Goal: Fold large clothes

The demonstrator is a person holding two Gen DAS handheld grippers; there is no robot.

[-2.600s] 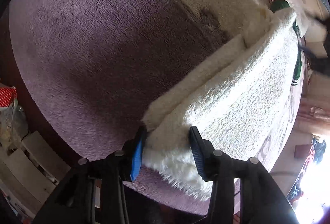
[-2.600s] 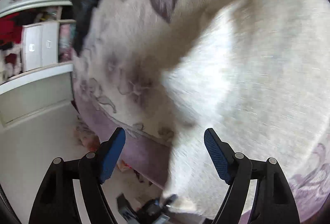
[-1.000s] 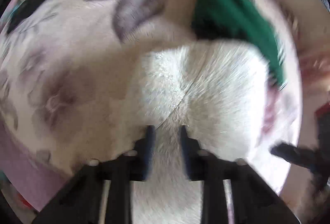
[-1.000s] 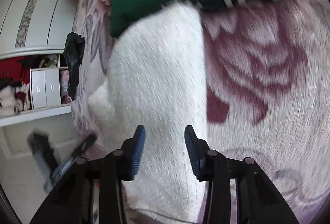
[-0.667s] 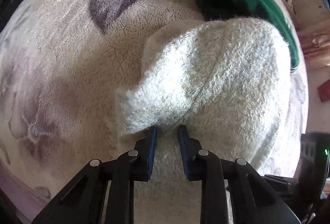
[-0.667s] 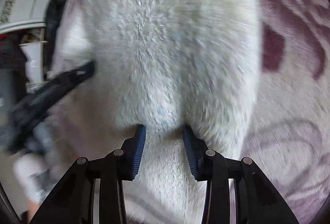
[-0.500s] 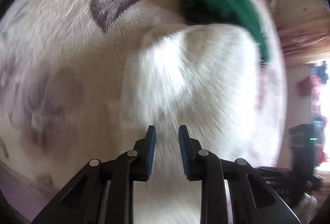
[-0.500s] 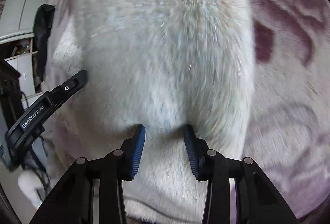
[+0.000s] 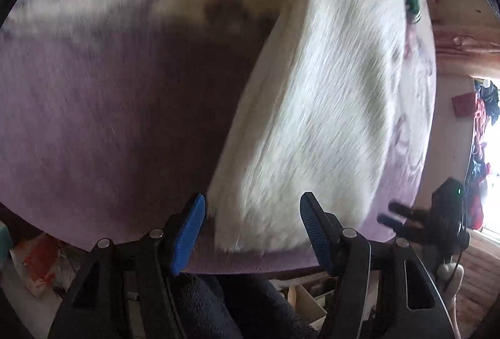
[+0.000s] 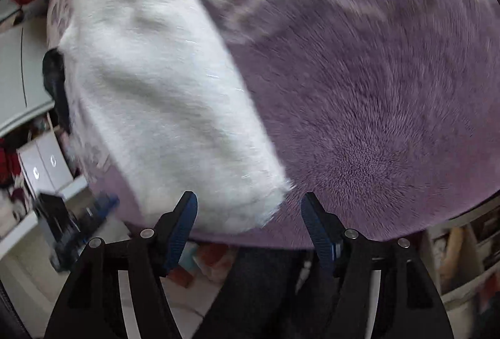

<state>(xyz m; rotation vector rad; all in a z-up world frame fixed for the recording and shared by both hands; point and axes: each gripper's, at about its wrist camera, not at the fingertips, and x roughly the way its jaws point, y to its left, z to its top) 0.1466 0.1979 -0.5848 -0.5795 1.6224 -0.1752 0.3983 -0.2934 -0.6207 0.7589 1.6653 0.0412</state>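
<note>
Purple plush bed (image 9: 109, 120) w/ folded white fleece garment (image 9: 328, 95) near edge; left gripper (image 9: 251, 232) & right gripper (image 10: 248, 226) jaws spread, empty; risk: bulky fold springing open, sliding off.

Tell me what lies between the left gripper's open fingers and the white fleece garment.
Nothing: in the left wrist view, the left gripper is open, the white fleece garment showing straight past it on the purple blanket.

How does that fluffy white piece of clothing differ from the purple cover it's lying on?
The white garment is plain white; the purple blanket is mauve with a paler flowered area farther away. The garment lies as a narrow folded strip with a raised, layered edge; the blanket spreads flat and far wider beneath it. Both look soft and fuzzy. Neither open claw, left or right, holds either.
</note>
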